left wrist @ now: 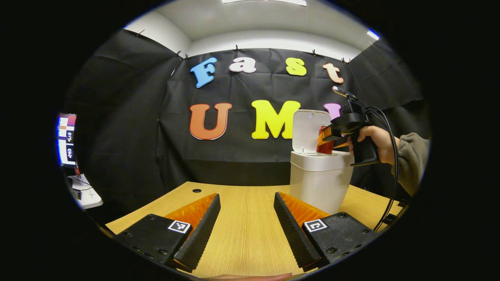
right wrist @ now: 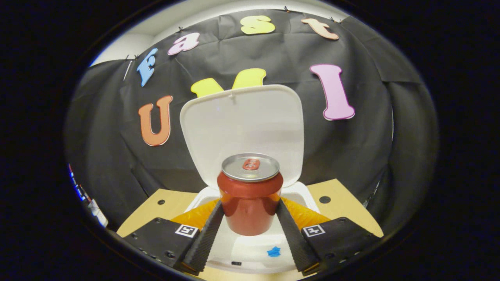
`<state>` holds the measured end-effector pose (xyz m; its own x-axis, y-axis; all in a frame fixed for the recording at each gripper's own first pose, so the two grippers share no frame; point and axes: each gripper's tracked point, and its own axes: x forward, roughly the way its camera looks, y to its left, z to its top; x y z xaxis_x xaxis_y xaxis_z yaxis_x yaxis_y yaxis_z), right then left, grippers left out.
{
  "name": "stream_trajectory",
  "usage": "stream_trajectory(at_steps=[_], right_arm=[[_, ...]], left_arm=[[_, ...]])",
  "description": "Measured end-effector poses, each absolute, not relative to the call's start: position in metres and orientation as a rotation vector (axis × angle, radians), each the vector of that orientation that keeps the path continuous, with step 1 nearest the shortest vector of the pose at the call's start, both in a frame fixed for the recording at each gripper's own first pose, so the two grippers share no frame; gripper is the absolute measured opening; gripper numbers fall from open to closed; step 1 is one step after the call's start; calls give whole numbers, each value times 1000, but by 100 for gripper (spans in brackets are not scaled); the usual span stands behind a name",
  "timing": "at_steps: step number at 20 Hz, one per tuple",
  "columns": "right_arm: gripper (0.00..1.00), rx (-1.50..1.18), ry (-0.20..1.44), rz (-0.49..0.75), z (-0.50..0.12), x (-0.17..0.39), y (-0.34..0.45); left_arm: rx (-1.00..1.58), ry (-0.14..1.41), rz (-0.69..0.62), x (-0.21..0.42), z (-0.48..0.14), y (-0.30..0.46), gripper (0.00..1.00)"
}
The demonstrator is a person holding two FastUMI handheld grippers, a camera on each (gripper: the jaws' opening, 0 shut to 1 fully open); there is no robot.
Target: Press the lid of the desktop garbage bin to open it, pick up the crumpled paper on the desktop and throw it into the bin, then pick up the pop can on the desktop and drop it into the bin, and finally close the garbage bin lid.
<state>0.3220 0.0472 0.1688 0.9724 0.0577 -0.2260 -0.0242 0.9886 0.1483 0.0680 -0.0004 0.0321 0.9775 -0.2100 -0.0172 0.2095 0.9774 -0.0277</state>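
Note:
The white desktop bin [left wrist: 320, 181] stands on the wooden table, its lid [left wrist: 310, 130] swung up. My right gripper [left wrist: 327, 140], held by a hand, hovers over the bin's mouth with the red pop can [left wrist: 325, 145] between its fingers. In the right gripper view the can [right wrist: 250, 195] stands upright, pinched on both sides by my right gripper [right wrist: 250, 230], just above the bin's open top [right wrist: 250, 249], with the raised lid [right wrist: 242, 128] behind it. My left gripper [left wrist: 247, 230] rests low over the table, open, with nothing in it.
The wooden table [left wrist: 246, 203] has a cable hole [left wrist: 197, 191] at the back left. A screen [left wrist: 66, 138] stands off the table's left side. A sleeve [left wrist: 410, 160] and cables hang at the right of the bin.

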Motion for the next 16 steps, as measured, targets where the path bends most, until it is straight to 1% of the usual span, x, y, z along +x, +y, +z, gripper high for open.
stream_trajectory(at_steps=[4,16], right_arm=[[82,143,258,41,161,325,51],[82,164,278,37,156,315,37]], left_arm=[[-26,26,-194,70,31,7,90],[-30,42,-239,67,28,-8,90]])
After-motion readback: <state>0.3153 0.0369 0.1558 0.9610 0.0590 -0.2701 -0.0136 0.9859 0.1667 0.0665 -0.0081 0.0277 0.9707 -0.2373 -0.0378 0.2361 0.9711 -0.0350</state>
